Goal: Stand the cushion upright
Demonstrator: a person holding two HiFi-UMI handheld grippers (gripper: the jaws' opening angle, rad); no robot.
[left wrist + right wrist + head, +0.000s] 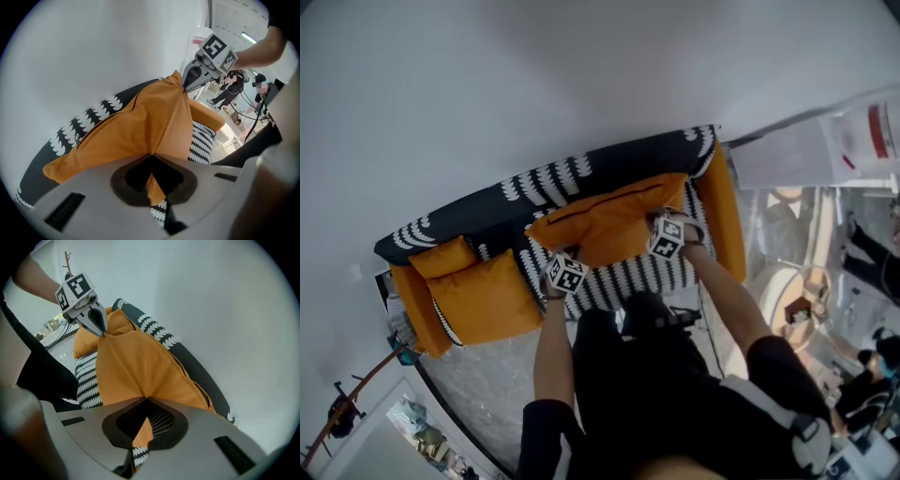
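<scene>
An orange cushion (609, 223) with a dark zip along its top hangs over the seat of the black-and-white patterned sofa (502, 199), lifted by two corners. My left gripper (553, 274) is shut on its near-left corner and my right gripper (664, 232) is shut on its right corner. In the left gripper view the orange cloth (140, 126) runs from my own jaws up to the right gripper (186, 84) pinching the far corner. The right gripper view shows the cushion (136, 366) stretched to the left gripper (101, 330). The cushion's underside is hidden.
Two more orange cushions (483, 295) (442, 256) lie at the sofa's left end, beside an orange armrest (412, 305). Another orange armrest (722, 211) closes the right end. A white wall stands behind. My legs (637, 366) stand against the seat front. Furniture and cables (806, 300) sit at right.
</scene>
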